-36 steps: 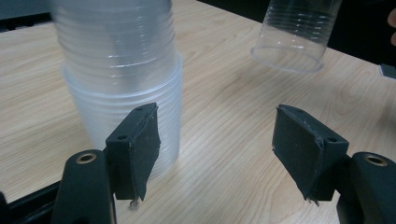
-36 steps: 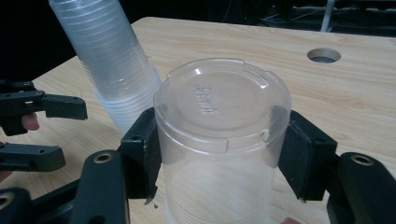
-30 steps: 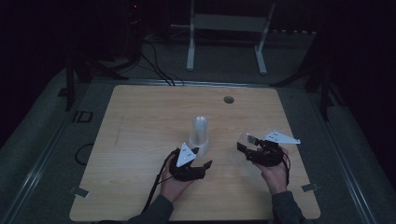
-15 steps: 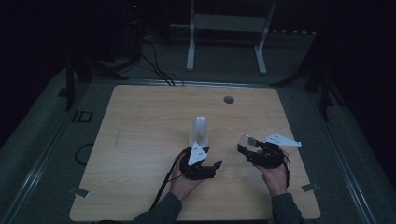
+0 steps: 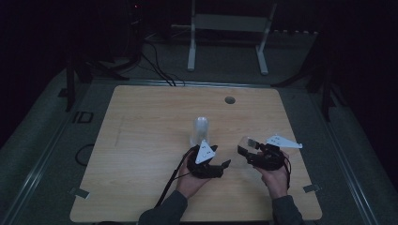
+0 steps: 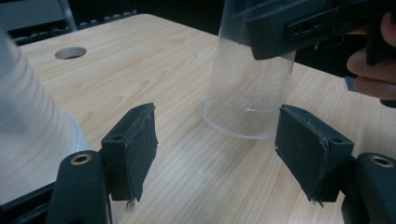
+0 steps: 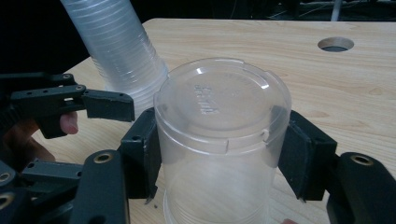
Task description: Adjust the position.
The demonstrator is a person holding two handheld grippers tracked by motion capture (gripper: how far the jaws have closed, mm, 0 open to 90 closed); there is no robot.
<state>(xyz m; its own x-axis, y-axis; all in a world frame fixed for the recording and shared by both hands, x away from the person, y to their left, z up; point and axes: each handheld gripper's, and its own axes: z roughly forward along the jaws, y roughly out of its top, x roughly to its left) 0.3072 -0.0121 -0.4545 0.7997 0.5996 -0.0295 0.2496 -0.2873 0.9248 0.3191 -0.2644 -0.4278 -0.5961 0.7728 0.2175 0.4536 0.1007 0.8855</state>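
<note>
Counter (image 5: pixel 141 140) first: cup stack (image 5: pixel 201 131) stands mid-frame, upside down. One clear cup (image 7: pixel 219 140) is off it, clamped in the right gripper (image 5: pixel 245 149) fingers, probably just above the wood. Left gripper (image 6: pixel 215 149) fingers gape wide, empty. Setting it down remains.

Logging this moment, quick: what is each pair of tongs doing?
Left tongs: open, holding nothing.
Right tongs: closed on a clear plastic cup, upside down.

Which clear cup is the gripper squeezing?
The single upside-down cup, clamped in the right gripper. The other cups stay nested in the stack behind it.
</note>
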